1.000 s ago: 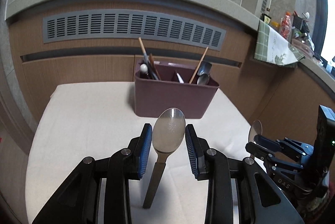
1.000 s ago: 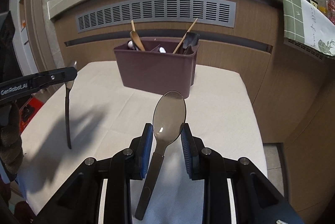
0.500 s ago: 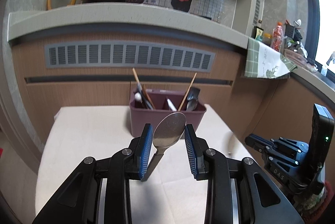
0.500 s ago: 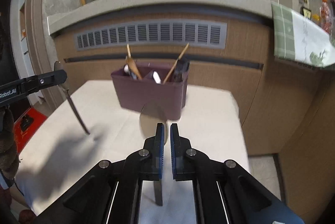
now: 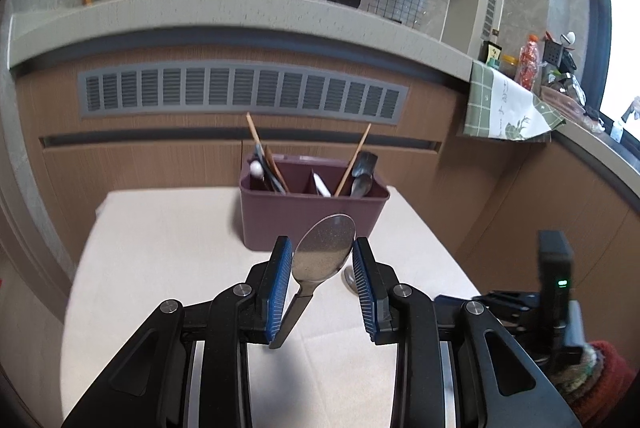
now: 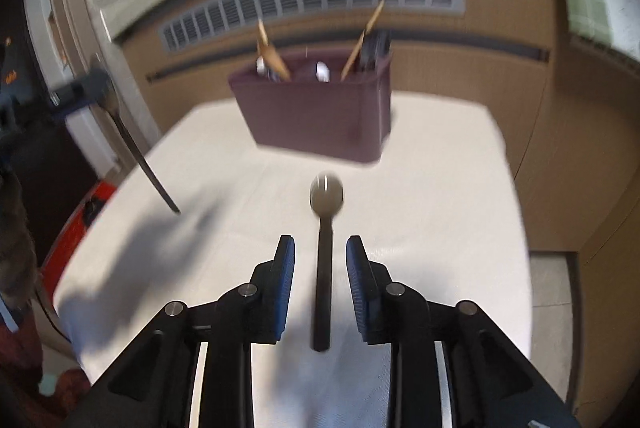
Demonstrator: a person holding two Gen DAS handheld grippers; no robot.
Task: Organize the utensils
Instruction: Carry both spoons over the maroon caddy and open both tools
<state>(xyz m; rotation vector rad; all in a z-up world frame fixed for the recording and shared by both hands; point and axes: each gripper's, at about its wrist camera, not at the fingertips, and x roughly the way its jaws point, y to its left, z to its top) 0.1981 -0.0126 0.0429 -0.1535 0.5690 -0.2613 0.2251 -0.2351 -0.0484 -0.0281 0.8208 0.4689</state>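
A maroon utensil caddy (image 5: 314,216) stands at the far side of the white-clothed table (image 5: 168,248), holding chopsticks and spoons. My left gripper (image 5: 320,260) is shut on a steel spoon (image 5: 324,258) by its bowl, black handle hanging down, lifted above the table. In the right wrist view the caddy (image 6: 316,120) is blurred ahead. My right gripper (image 6: 320,260) is open; a black-handled spoon (image 6: 325,252) lies on the cloth between its fingers. The left gripper's spoon handle (image 6: 140,160) shows at the left.
A wooden counter front with a grey vent (image 5: 240,92) rises behind the table. The right gripper's body (image 5: 552,292) is at the table's right edge. A green cloth (image 5: 500,108) hangs from the counter at right.
My right gripper has opened and its spoon has dropped flat onto the cloth. My left gripper has moved back a little, still holding its spoon, now tilted.
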